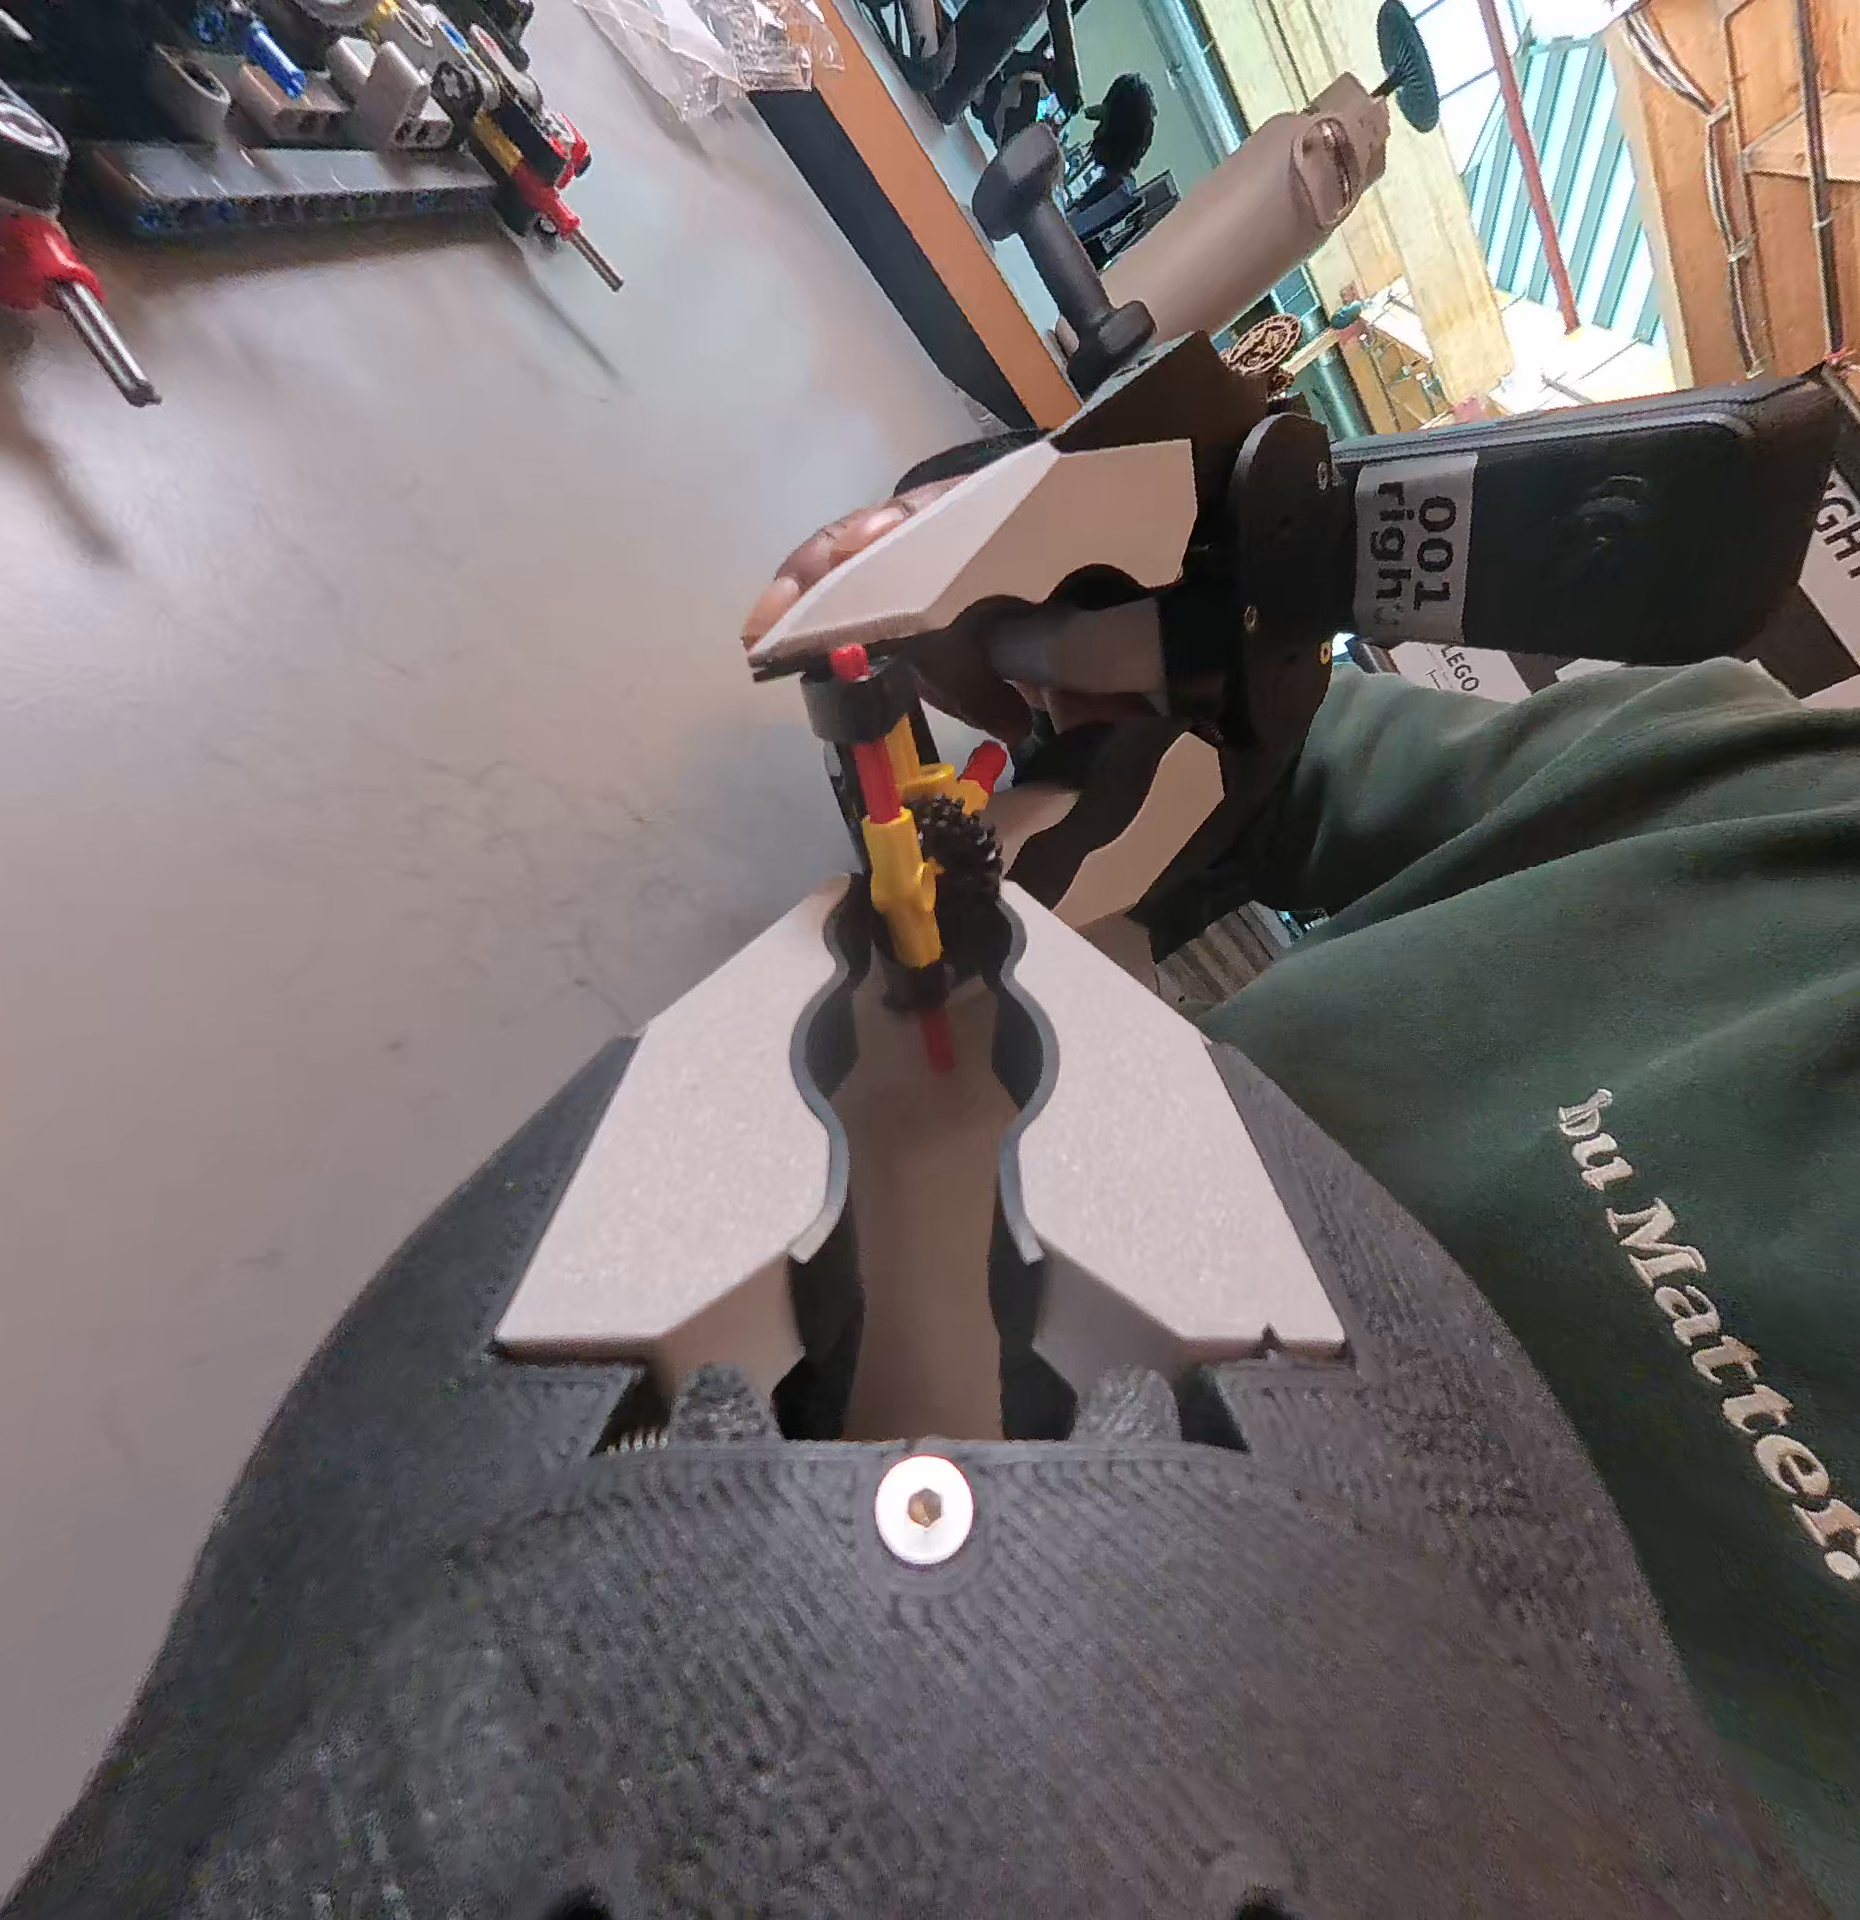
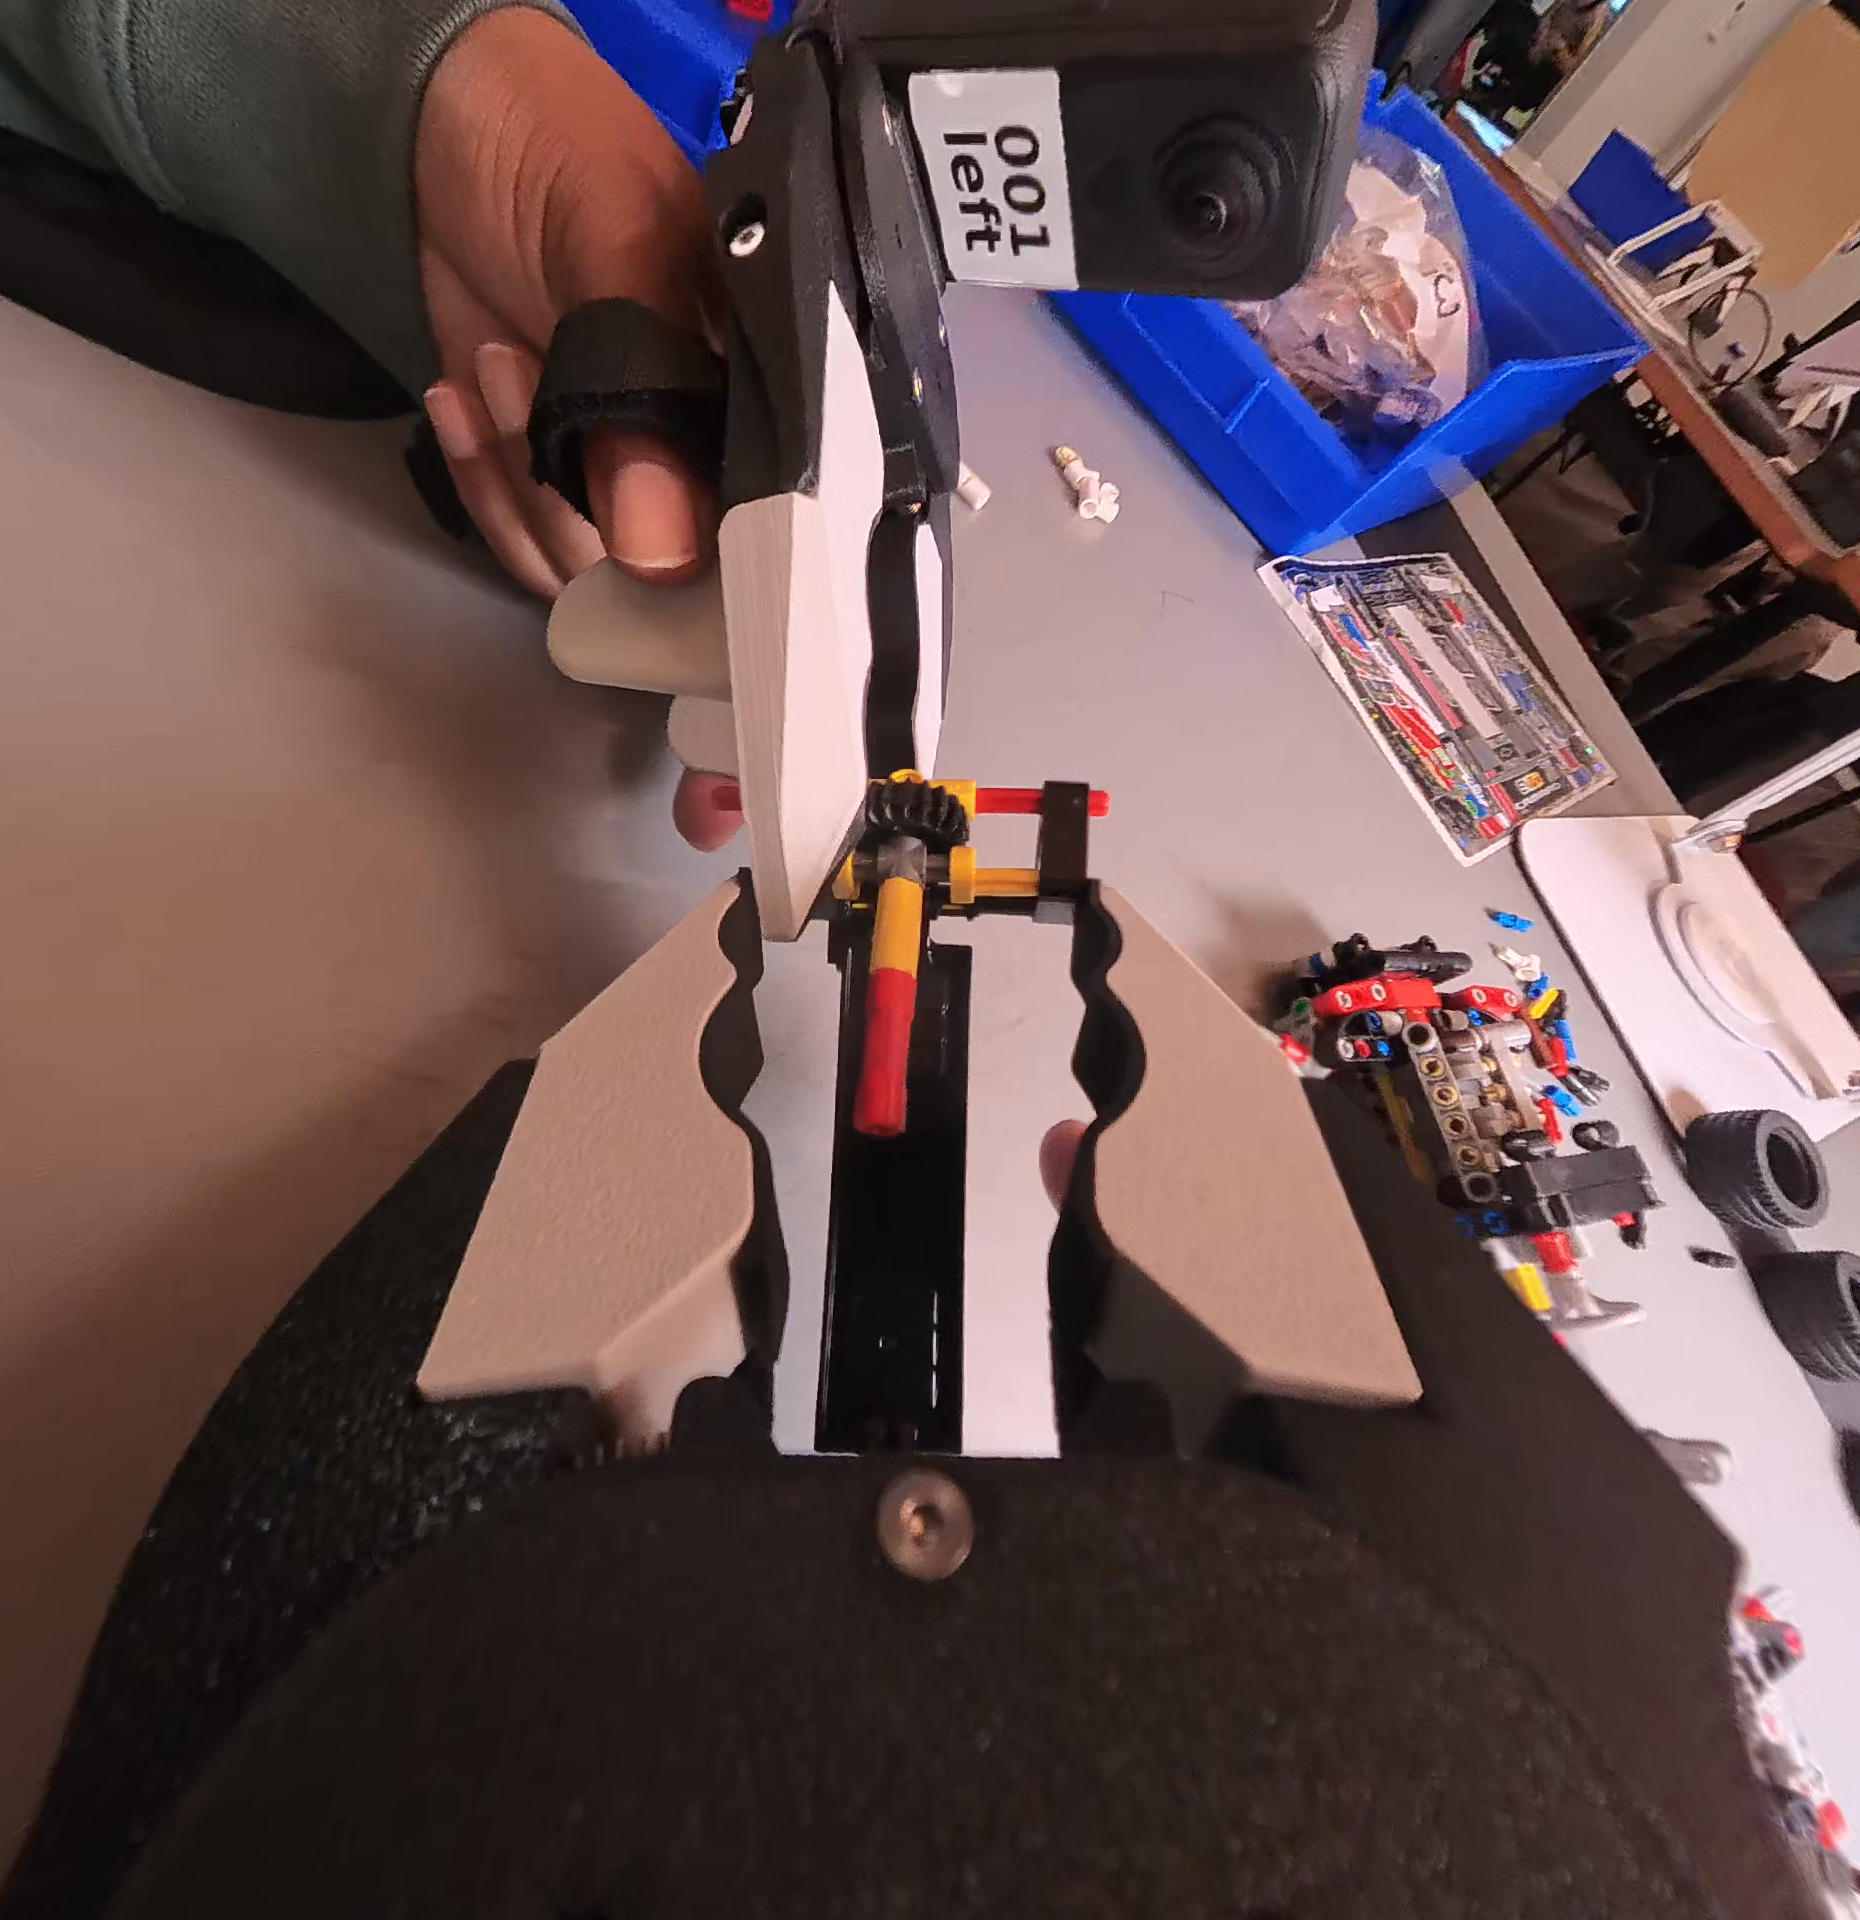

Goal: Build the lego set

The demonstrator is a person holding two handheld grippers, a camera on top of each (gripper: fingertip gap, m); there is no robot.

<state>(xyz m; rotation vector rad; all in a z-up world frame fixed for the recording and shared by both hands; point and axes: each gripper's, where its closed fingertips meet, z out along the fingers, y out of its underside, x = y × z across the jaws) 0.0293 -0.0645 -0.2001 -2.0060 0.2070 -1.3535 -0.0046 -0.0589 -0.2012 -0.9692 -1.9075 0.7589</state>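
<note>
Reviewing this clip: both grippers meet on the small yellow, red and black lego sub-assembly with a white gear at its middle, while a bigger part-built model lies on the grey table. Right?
Not quite: the gear is black, not white, as the right wrist view shows. Otherwise it holds: the left gripper and right gripper meet on the small yellow, red and black lego sub-assembly, and the bigger part-built model lies on the grey table.

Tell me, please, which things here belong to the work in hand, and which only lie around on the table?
In hand:
- small gear assembly, yellow, red and black, gripped between both grippers
- left gripper
- right gripper
- half-built model and black tyres, probably for later steps

Lying about:
- blue bin with bagged parts
- printed sheet
- dumbbell
</note>
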